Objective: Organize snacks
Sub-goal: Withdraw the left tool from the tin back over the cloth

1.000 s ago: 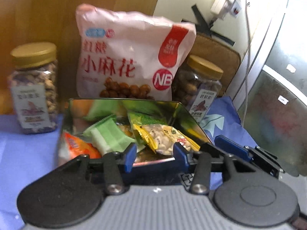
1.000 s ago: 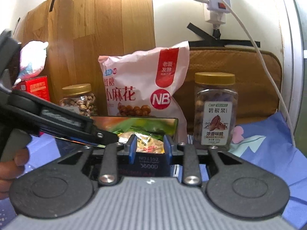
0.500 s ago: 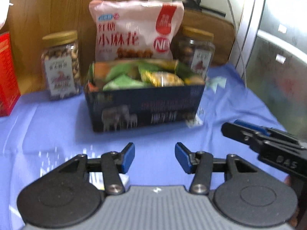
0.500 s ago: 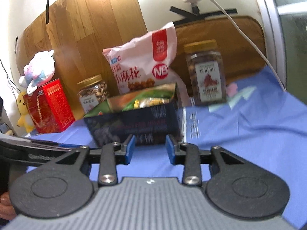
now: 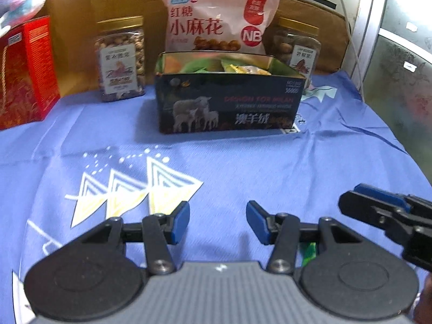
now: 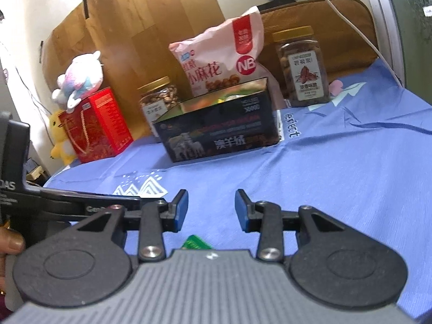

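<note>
A dark box (image 5: 229, 102) (image 6: 218, 129) printed with sheep stands on the blue cloth, filled with small wrapped snacks (image 5: 243, 68). Behind it lean a pink snack bag (image 5: 218, 19) (image 6: 221, 59) and two gold-lidded nut jars (image 5: 120, 59) (image 5: 297, 46). My left gripper (image 5: 217, 221) hovers open over the cloth, well short of the box, nothing between its blue pads. My right gripper (image 6: 210, 210) is also open and empty; it shows as a dark shape at the right edge of the left wrist view (image 5: 388, 210). A green wrapper (image 6: 195, 243) (image 5: 307, 251) peeks from under the gripper bodies.
A red gift box (image 5: 24, 73) (image 6: 97, 124) stands at the left with a plush toy (image 6: 81, 78) on top and a yellow plush (image 6: 60, 137) beside it. A wooden board backs the table. A white cable (image 6: 359, 32) hangs at the right by a glass panel (image 5: 402, 62).
Both grippers have pulled back from over the box towards the near side of the cloth. The right jaws have opened wider. The box now stands far ahead.
</note>
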The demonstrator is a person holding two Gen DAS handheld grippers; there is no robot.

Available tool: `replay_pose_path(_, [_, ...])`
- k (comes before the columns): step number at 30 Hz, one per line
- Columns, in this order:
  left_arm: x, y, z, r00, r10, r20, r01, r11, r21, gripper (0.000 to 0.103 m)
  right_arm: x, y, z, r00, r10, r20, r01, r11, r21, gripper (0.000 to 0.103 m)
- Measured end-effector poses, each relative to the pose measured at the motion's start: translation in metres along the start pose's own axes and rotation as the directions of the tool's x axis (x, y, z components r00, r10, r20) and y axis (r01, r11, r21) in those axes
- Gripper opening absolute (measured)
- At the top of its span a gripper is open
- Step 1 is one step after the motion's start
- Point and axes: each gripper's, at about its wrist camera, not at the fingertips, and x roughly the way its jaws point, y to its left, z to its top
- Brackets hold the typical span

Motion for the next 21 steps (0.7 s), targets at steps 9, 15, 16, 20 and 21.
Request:
replay_pose_path(9, [-0.005, 0.005, -0.012, 1.000, 0.025, 0.002, -0.025, 1.000, -0.014, 0.047, -0.011, 0.013, -0.004, 1.000, -0.005, 0.019, 0.006, 1.000, -0.021, 0.045])
replay_pose_path(15, [-0.005, 0.008, -0.016, 0.999, 0.038, 0.003, -0.038, 0.999, -0.018, 0.047, -0.014, 0.015, -0.006, 1.000, -0.015, 0.016, 0.015, 1.000, -0.025, 0.045])
replay_pose_path(16, [-0.005, 0.008, -0.017, 0.999, 0.042, 0.005, -0.042, 0.999, -0.016, 0.047, -0.015, 0.016, -0.006, 1.000, -0.017, 0.015, 0.017, 1.000, -0.026, 0.045])
replay_pose_path(20, [-0.004, 0.009, -0.019, 0.998, 0.060, 0.017, -0.060, 0.998, -0.004, 0.048, -0.018, 0.015, -0.011, 0.999, -0.031, 0.006, 0.032, 0.999, -0.031, 0.045])
replay_pose_path(21, [-0.004, 0.009, -0.020, 0.998, 0.064, 0.020, -0.064, 0.998, -0.001, 0.049, -0.018, 0.014, -0.013, 0.999, -0.038, 0.003, 0.038, 0.999, -0.030, 0.045])
